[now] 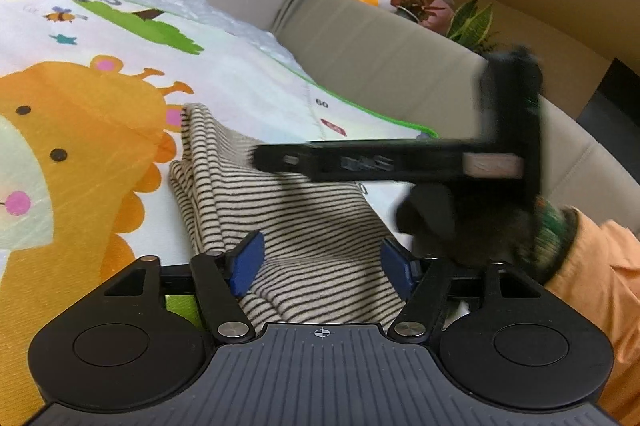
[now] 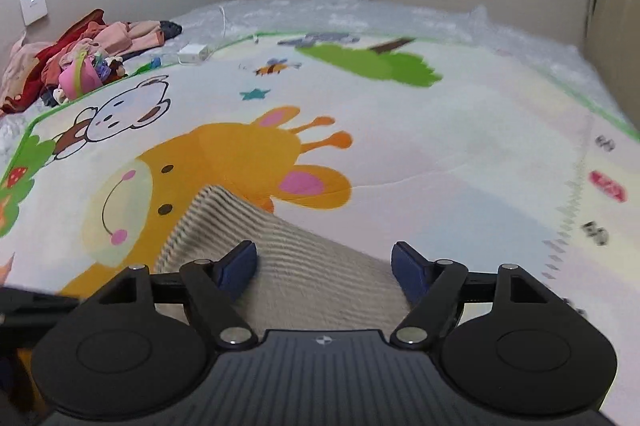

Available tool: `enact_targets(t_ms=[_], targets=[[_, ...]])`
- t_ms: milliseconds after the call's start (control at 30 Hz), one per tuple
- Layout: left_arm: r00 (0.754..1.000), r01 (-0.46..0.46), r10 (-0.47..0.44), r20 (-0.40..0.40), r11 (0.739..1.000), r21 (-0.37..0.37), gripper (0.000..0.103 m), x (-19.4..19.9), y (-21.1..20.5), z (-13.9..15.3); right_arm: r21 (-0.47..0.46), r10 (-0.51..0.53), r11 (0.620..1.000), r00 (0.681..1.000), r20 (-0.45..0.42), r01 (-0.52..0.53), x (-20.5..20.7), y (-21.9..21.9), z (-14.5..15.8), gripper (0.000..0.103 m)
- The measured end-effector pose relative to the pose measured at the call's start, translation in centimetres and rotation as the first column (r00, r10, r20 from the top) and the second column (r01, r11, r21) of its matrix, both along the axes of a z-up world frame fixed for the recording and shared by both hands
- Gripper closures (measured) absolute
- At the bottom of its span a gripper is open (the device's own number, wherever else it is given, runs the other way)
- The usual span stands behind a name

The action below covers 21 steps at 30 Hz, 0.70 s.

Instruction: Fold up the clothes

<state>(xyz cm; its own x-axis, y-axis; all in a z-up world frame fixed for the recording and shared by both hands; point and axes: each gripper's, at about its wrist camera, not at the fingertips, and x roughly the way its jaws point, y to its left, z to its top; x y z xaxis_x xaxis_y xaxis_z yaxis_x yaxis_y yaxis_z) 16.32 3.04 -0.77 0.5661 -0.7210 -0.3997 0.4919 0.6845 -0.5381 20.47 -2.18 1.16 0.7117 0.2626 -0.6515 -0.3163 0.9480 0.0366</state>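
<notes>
Fingers (image 1: 248, 262) of both grippers spread apart, unclamped, over striped garment (image 1: 288, 210) on cartoon mat (image 2: 440, 146).

My left gripper (image 1: 322, 262) is matte black plastic: blue rubber pads (image 1: 245, 262), silver pivot screws, two round black discs flanking a ribbed grey plate stamped with a white crosshair. My right gripper (image 2: 324, 268) matches it, same blue pads (image 2: 236, 268). I'm wearing a black glove (image 1: 432, 222), a green knitted cuff, an orange sleeve (image 1: 600, 278).
</notes>
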Motion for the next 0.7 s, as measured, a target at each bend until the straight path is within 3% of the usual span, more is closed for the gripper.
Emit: enact_targets(t_ms=[167,267,333,433,500,700], targets=[[1.0,-0.002,0.002,0.007,1.0,0.006,0.029,-0.2,-0.2,0.0,0.11,-0.065,0.992,0.995,0.076,0.056,-6.4,-2.7,1.2,0.029],[1.0,-0.003,0.003,0.01,1.0,0.01,0.024,-0.3,-0.4,0.1,0.164,-0.12,0.98,0.991,0.054,0.109,-9.7,-4.4,0.1,0.025],[1.0,-0.004,0.004,0.014,1.0,0.015,0.024,-0.4,-0.7,0.2,0.162,-0.16,0.974,0.987,0.002,0.158,-10.6,-5.2,-1.8,0.025],[1.0,-0.019,0.018,0.021,0.999,0.034,0.024,-0.7,-0.9,0.3,0.305,-0.211,0.926,0.975,-0.066,0.221,-11.1,-6.6,-3.6,0.024],[0.999,-0.027,0.026,0.019,0.999,0.037,0.024,-0.8,-0.8,0.3,0.348,-0.219,0.908,0.972,-0.079,0.233,-11.1,-6.8,-4.0,0.024],[0.999,-0.045,0.044,0.024,0.998,0.053,0.024,-1.1,-1.0,0.4,0.374,-0.133,0.913,0.986,-0.096,0.16,-11.4,-5.5,-4.4,0.023]])
